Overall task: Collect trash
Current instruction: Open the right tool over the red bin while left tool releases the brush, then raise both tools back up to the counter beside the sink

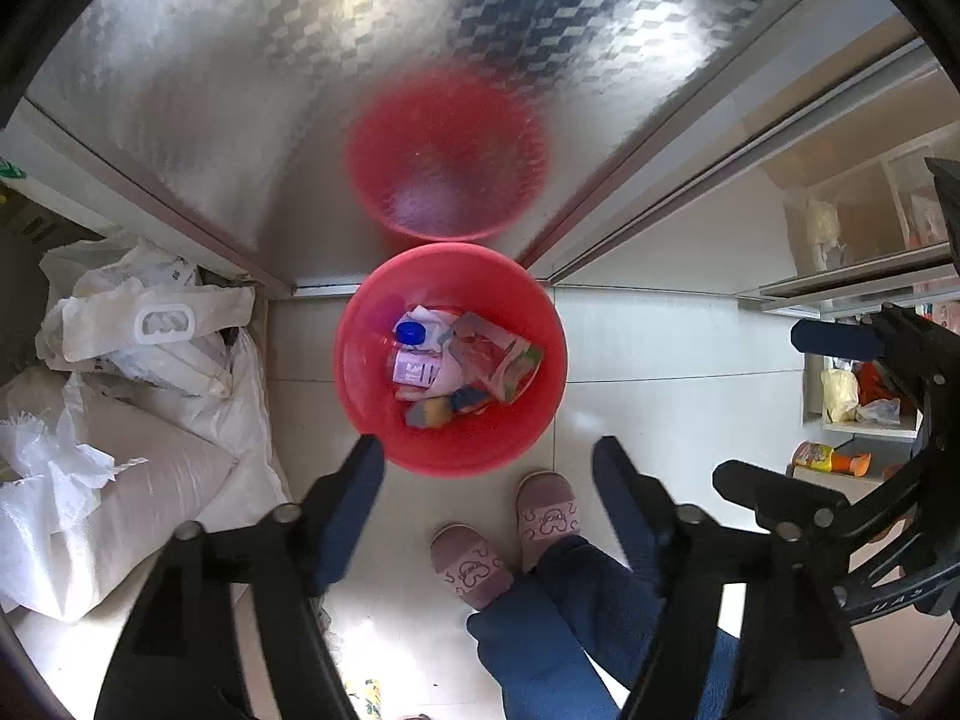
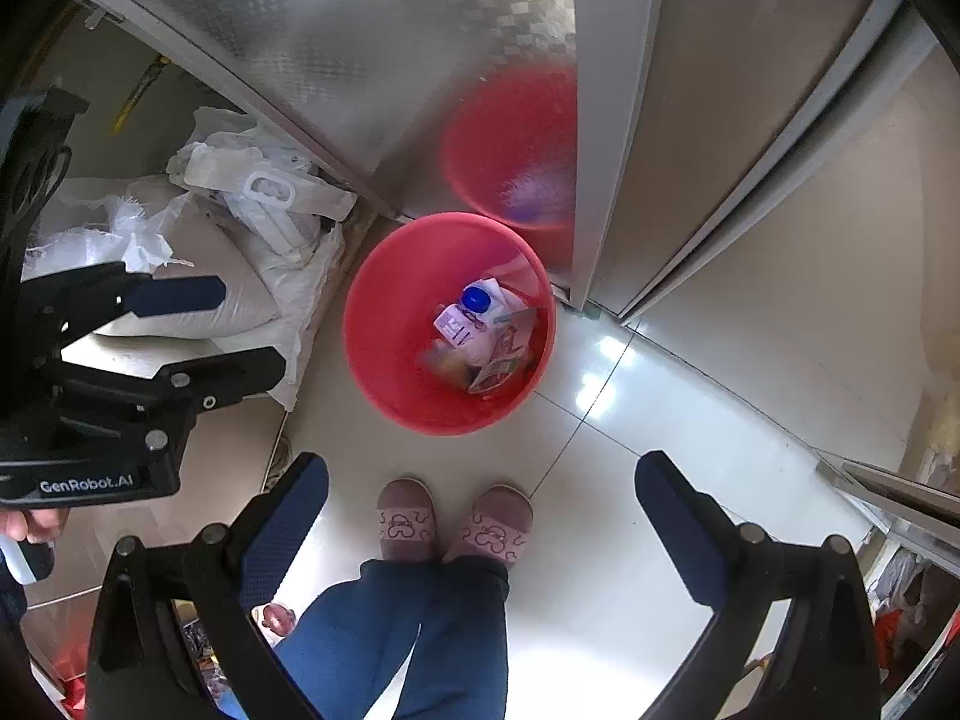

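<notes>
Both your claws, left (image 1: 486, 456) and right (image 2: 483, 480), stand apart and empty above the red bin (image 1: 384, 414) holding trash (image 1: 462, 360).

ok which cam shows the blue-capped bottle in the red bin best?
Left wrist view: the blue-capped bottle sits nearer frame centre inside the red bin, cap and label sharper. The right wrist view also shows it, but smaller and softer among the wrappers.
</notes>
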Demonstrator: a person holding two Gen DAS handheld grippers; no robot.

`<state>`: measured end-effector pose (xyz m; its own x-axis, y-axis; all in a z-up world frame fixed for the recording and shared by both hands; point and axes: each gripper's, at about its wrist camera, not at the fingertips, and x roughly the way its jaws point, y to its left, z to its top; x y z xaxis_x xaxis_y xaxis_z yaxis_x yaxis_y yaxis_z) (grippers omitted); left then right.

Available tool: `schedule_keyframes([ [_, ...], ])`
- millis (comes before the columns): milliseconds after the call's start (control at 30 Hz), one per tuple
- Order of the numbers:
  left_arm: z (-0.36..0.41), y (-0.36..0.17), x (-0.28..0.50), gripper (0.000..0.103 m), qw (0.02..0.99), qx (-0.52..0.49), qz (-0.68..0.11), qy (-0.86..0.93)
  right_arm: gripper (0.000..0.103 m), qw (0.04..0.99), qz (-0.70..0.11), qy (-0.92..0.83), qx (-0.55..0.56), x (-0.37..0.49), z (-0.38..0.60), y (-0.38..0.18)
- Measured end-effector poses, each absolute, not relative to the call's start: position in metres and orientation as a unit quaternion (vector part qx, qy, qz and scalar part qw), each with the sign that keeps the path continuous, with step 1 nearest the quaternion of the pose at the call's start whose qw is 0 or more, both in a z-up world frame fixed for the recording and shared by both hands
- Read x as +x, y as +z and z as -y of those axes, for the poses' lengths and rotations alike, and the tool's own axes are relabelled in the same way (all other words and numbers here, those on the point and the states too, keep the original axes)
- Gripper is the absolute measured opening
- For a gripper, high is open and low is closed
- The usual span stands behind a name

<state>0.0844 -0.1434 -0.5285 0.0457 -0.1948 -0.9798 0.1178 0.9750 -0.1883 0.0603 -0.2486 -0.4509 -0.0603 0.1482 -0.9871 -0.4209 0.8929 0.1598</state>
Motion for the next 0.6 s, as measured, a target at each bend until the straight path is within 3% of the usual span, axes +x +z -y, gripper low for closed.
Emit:
schedule_keyframes([
  [133, 0.144, -0.514, 0.079, 0.083, 0.731, -0.012, -0.674, -0.106, 0.102, 0.682, -0.692, 0.213, -0.101, 0.06, 0.248, -0.442],
  [267, 0.139, -0.492, 0.075, 0.083, 0.736, -0.006, -0.67, -0.095, 0.102, 0.683, -0.691, 0.216, -0.094, 0.058, 0.249, -0.424],
  [600, 0.128, -0.384, 0.057, 0.09, 0.761, 0.0, -0.644, -0.081, 0.102, 0.707, -0.664, 0.224, -0.09, 0.046, 0.247, -0.316],
])
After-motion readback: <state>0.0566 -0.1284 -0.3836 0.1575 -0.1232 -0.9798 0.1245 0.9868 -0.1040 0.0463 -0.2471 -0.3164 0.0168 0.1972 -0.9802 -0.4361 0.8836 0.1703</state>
